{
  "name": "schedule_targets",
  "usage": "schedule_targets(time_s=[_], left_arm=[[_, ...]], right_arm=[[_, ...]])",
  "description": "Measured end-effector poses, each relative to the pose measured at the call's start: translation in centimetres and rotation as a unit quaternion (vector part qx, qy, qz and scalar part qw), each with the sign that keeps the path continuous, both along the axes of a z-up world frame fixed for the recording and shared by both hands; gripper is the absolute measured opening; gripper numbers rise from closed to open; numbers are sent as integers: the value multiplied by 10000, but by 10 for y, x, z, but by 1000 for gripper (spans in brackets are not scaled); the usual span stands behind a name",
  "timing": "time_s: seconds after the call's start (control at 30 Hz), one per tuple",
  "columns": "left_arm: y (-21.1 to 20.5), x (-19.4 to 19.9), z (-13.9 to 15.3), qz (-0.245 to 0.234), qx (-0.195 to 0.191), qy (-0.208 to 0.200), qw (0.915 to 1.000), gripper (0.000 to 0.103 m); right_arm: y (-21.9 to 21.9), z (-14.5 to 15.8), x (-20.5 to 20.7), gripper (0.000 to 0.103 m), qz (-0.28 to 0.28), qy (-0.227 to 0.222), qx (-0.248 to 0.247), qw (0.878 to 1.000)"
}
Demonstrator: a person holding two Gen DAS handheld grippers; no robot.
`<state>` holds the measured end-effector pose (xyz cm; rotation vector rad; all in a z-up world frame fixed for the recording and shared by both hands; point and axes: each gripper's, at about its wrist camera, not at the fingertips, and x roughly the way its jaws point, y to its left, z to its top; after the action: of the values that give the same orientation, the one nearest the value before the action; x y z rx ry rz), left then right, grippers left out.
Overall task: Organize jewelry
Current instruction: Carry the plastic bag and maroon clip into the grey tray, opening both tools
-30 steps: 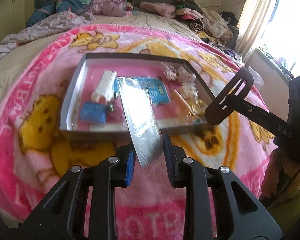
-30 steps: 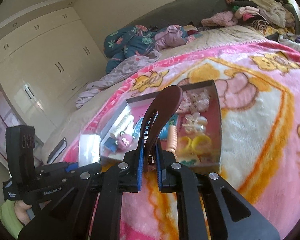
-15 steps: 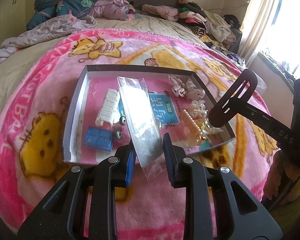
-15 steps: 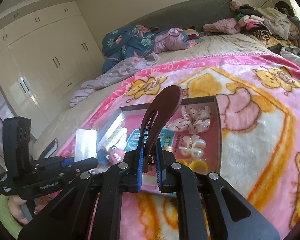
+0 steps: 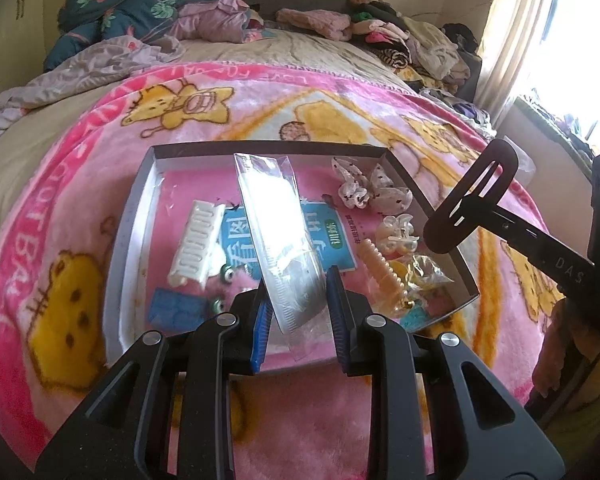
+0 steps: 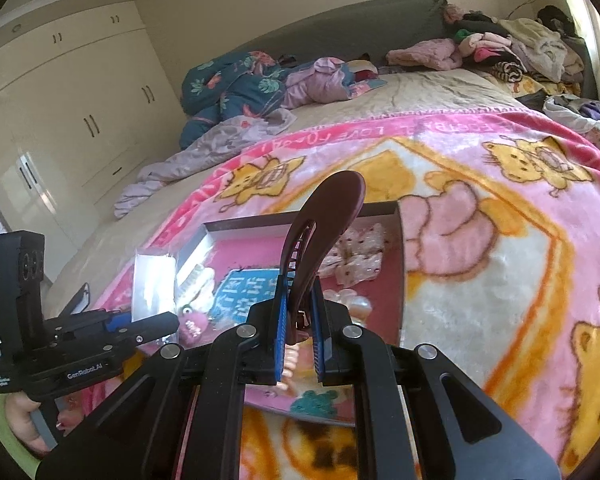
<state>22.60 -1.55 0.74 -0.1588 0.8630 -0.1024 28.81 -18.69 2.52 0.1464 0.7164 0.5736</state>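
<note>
Above the tray (image 5: 136, 216) on the bed, left claw (image 5: 296, 308) grips a clear packet (image 5: 276, 216), right claw (image 6: 298, 320) pinches what looks like a dark hair clip (image 6: 324, 216).

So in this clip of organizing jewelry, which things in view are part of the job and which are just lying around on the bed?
Part of the job:
- clear plastic bag, held in the left gripper
- dark hair clip, held in the right gripper
- tray
- white comb clip
- pearl clip
- spotted bows

Just lying about:
- pink blanket
- clothes pile
- floral quilt
</note>
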Motion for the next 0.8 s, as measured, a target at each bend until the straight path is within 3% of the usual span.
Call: schedule_targets(time_s=[0.43,0.8], left_arm=[[-12,19,-13,-220,96,106,9997,19],[-12,26,-26,-275,114,242,9993,19]], right_arm=[[-11,-17,18,11,-218,156,52,9996],[4,-33,35,11,-28,366,100,9993]])
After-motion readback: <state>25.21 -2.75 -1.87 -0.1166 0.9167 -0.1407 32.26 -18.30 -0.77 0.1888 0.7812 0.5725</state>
